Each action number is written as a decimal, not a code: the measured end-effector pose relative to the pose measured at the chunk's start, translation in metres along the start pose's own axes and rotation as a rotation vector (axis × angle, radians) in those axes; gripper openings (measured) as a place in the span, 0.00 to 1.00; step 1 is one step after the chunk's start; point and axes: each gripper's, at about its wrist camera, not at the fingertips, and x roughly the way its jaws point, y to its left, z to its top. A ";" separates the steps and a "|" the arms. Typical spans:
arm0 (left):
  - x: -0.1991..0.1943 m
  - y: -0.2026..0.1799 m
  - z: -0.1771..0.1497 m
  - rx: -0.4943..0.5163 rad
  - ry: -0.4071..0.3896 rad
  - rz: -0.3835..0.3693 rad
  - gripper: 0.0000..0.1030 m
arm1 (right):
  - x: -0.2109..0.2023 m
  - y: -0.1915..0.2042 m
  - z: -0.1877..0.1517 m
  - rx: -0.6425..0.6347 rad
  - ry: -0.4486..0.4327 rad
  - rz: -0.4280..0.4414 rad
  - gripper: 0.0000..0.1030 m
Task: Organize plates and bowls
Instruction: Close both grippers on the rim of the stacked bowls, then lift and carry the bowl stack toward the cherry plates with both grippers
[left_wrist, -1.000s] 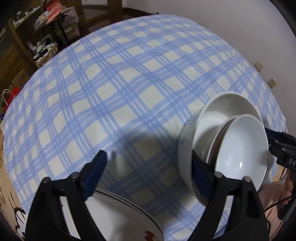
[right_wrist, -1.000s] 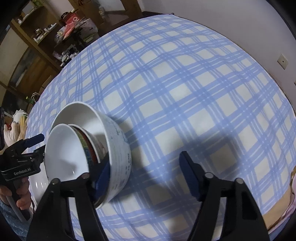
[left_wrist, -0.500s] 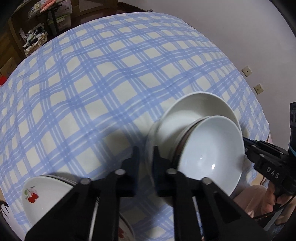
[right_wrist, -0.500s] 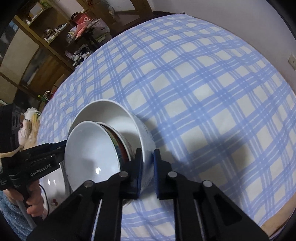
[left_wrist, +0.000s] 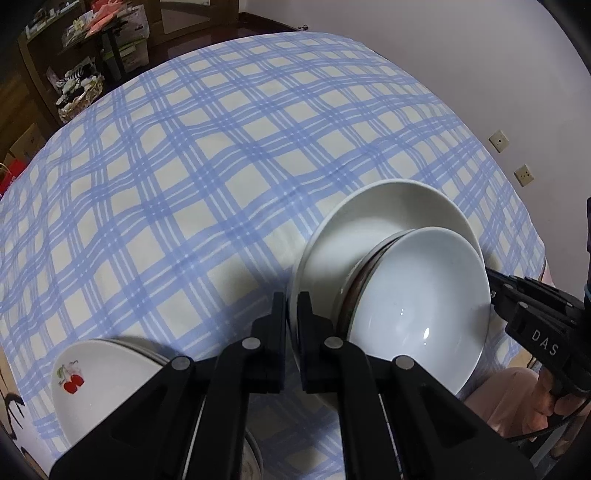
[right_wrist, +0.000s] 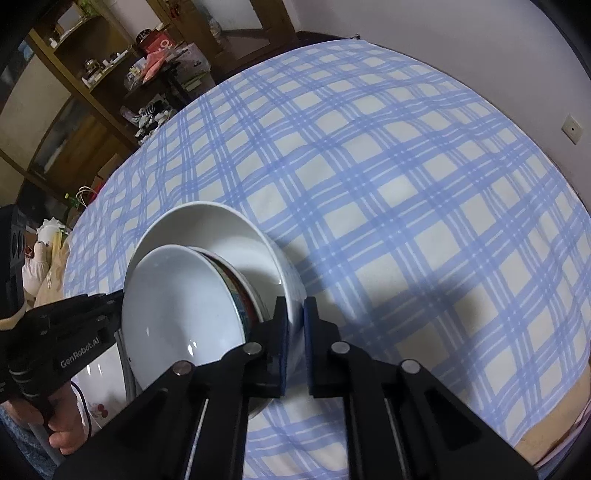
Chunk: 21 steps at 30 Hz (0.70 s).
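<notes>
Black jaws of the left gripper (left_wrist: 291, 310) clamp the rim of the large bowl (left_wrist: 373, 218) on one side; the right gripper (right_wrist: 294, 314) clamps the opposite rim. Both have just been closing onto this wall. The bowl sits tilted on the checked tablecloth (left_wrist: 192, 147), with a white bowl (left_wrist: 417, 306) nested inside. Glazed ceramic is probably heavy, rigid, slippery and breakable. Grip thin rims squarely. Cherry-printed plates (left_wrist: 99, 376) lie beside.

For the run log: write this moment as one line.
left gripper: shut on big bowl rim | right gripper: shut on opposite rim | nested bowls: tilted inside | plates: stacked nearby
</notes>
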 end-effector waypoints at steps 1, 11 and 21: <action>0.000 0.001 0.000 -0.006 0.003 -0.002 0.05 | -0.001 0.001 0.000 -0.004 -0.001 0.004 0.09; -0.011 0.010 -0.009 -0.057 0.000 -0.027 0.05 | -0.010 0.010 0.001 -0.034 -0.007 -0.006 0.09; -0.017 0.012 -0.012 -0.056 -0.002 -0.018 0.05 | -0.014 0.010 -0.003 -0.030 -0.010 0.007 0.08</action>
